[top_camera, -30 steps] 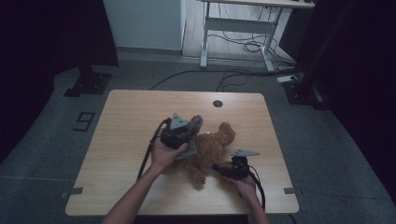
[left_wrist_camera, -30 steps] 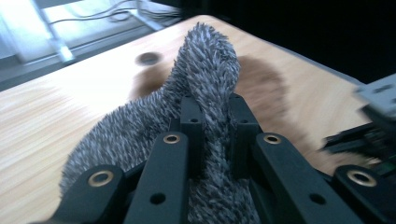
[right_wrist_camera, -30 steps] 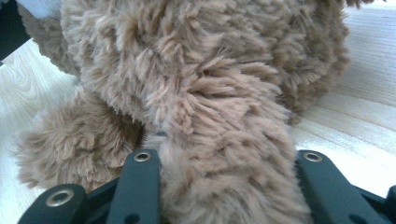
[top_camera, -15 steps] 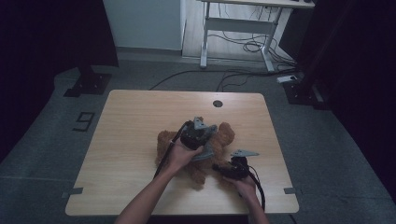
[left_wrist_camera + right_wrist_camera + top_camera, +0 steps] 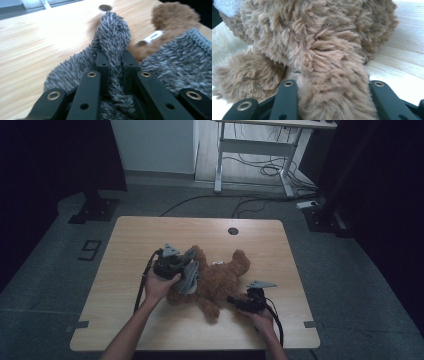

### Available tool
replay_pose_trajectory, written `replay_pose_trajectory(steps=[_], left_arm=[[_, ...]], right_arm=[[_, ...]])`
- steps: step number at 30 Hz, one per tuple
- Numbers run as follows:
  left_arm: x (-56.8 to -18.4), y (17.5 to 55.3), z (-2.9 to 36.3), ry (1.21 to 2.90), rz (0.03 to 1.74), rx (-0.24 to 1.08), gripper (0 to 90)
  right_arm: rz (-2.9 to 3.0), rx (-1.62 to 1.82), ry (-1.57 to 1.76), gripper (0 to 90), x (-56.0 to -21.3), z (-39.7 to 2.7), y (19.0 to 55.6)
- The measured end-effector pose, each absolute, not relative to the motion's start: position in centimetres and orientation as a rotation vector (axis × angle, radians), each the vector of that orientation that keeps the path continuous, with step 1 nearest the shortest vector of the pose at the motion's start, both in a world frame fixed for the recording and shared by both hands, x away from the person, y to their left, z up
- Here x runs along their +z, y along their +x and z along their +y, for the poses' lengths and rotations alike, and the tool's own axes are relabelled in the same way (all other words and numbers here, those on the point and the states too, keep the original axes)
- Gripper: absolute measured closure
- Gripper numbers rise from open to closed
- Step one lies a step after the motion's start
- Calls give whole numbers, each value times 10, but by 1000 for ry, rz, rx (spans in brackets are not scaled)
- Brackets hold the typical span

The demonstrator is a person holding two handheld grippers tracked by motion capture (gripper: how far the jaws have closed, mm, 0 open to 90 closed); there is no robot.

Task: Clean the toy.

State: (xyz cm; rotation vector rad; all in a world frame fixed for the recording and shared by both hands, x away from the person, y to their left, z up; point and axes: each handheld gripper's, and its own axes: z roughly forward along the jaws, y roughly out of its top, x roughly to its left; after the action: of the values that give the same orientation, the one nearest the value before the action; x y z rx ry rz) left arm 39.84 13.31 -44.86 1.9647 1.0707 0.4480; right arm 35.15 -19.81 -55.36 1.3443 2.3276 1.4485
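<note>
While the right gripper (image 5: 239,301) clenches the brown teddy bear's (image 5: 220,279) limb at centre frame, the left gripper (image 5: 113,62), pinching the grey knitted garment (image 5: 113,35), should draw it evenly over the plush.

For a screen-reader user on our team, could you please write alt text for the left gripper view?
The left gripper is shut on a fold of fuzzy grey knitted cloth, bunched between its two black jaws above a light wooden table. Behind the cloth lies a brown plush toy with a white tag, and more grey cloth drapes at the right.
</note>
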Motion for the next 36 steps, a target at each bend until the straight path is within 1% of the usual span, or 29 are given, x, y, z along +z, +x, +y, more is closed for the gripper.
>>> replay_pose_trajectory(steps=[5,11,14,20,23,28,32,36], left_arm=[[-462,400,161,1958,1153,435,793],[-484,399,182,1990,1239,429,794],[-503,396,188,1978,1265,346,794],[-531,395,189,1971,1292,237,795],[-532,396,189,1932,1280,190,797],[-529,394,187,1898,1247,156,802],[-524,390,181,1878,1212,168,806],[-518,394,181,1853,1207,177,806]], right_arm=[[2326,1451,1348,605,-554,-198,351],[2328,1452,1350,606,-554,-198,352],[2329,1458,1352,606,-554,-199,352],[2330,1465,1356,608,-555,-199,353],[2333,1462,1347,614,-555,-198,353],[2318,1479,1296,637,-554,-197,353],[2299,1486,1229,654,-551,-193,352],[2288,1476,1156,655,-548,-191,357]])
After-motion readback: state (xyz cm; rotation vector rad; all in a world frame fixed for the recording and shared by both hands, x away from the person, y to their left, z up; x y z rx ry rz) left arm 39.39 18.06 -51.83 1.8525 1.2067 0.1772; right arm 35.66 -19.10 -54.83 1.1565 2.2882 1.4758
